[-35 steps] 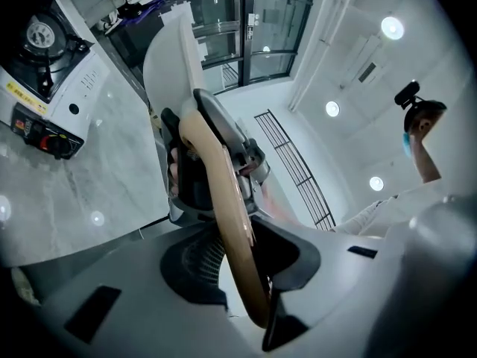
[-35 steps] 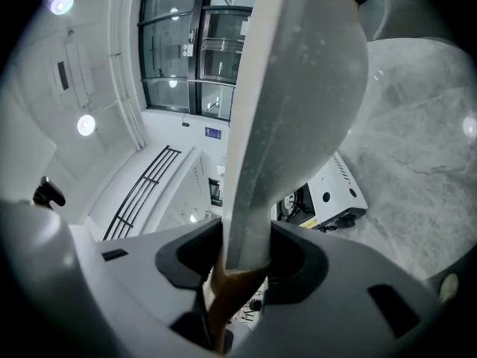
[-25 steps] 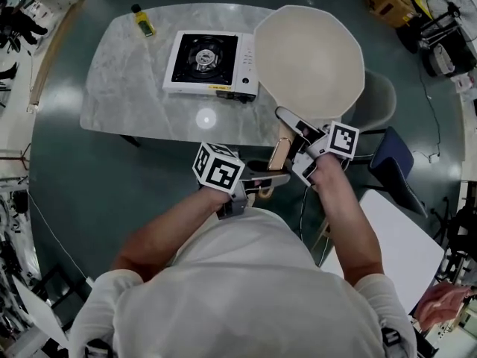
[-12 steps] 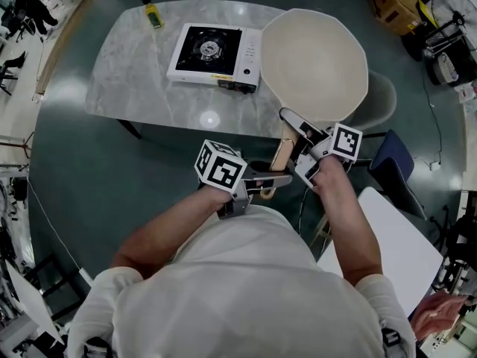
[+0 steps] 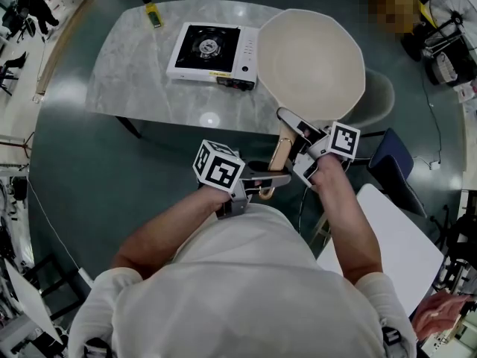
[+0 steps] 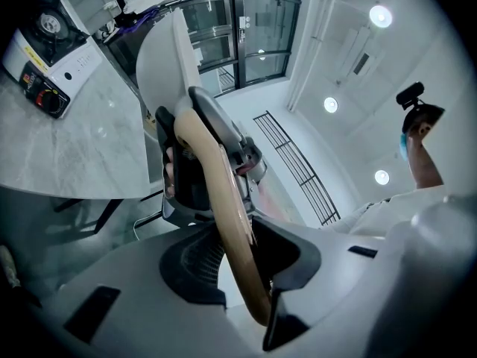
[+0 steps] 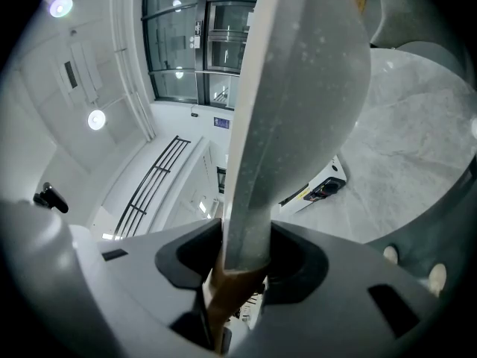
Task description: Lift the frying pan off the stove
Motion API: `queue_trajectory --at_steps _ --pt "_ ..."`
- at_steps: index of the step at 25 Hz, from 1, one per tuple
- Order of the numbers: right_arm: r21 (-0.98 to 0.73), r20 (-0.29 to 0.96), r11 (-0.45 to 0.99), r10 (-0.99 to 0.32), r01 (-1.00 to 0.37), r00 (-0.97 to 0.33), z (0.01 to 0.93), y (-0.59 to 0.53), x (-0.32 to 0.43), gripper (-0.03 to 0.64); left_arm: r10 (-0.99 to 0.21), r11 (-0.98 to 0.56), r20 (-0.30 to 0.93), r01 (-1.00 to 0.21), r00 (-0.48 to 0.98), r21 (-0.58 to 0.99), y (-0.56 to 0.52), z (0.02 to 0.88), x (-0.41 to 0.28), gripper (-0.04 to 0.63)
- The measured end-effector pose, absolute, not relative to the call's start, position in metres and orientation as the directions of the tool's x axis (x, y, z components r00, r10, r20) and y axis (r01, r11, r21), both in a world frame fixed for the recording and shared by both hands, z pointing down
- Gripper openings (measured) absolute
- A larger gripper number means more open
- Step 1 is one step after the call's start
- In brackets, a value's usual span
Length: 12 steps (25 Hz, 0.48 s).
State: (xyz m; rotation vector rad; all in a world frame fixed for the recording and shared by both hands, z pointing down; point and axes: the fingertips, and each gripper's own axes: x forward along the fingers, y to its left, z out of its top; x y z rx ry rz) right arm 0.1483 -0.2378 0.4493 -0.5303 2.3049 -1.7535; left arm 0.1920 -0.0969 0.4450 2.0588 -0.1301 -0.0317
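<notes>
The cream frying pan (image 5: 309, 58) hangs in the air to the right of the stove (image 5: 212, 53), over the table's right end. Its wooden handle (image 5: 280, 154) points back toward me. My right gripper (image 5: 294, 136) is shut on the handle just behind the pan's body. My left gripper (image 5: 264, 179) is shut on the handle's rear end. In the left gripper view the handle (image 6: 223, 207) runs up between the jaws to the pan (image 6: 168, 73). In the right gripper view the pan (image 7: 298, 88) rises edge-on from the jaws, with the handle (image 7: 223, 293) below it.
The white single-burner stove stands on a marble table (image 5: 134, 73) with its burner bare. A small yellow bottle (image 5: 152, 13) lies at the table's far edge. A grey chair (image 5: 380, 99) and a dark blue seat (image 5: 391, 159) stand to the right, near a white board (image 5: 387, 245).
The table and stove have slid slightly up in the head view. The pan and both grippers keep nearly the same place and the same grip.
</notes>
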Motion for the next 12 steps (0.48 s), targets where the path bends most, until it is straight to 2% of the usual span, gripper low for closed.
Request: queue_trajectory --at_steps 12 --pt "-0.964 0.060 0.218 -0.389 -0.155 -0.919 0.4549 -0.2342 0.1449 0.172 -0.110 -0.459 0.035 -0.082 0.993 0.885 -0.0941 0.4488 0.1897 0.123"
